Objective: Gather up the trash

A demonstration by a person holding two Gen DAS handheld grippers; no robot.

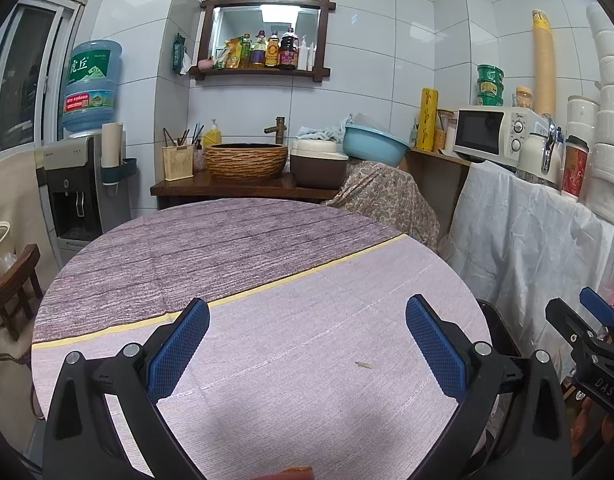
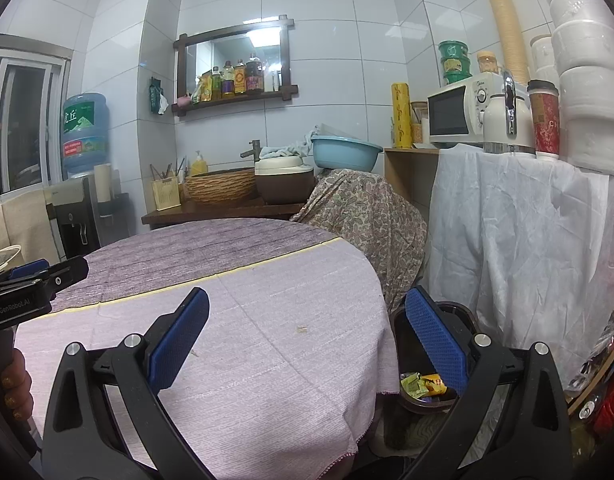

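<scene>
So both hand-held grippers are hovering over the round counter (image 1: 267, 264) with its purple cloth, and neither one has anything in it. The left hand-held gripper (image 1: 307, 344) has its blue pads spread wide apart, and the only thing between them on the cloth is a tiny scrap (image 1: 364, 365) lying a bit toward the right pad. The right hand-held gripper (image 2: 307, 344) is just as wide open, hanging over the counter's right edge so its right finger sits above the trash bin (image 2: 463, 316) on the floor beside the counter. Inside the bin you can see some yellow and green wrappers (image 2: 421, 385) at the bottom. There's also a small speck (image 2: 302, 329) on the cloth between the right one's fingers, too small to tell what it is
</scene>
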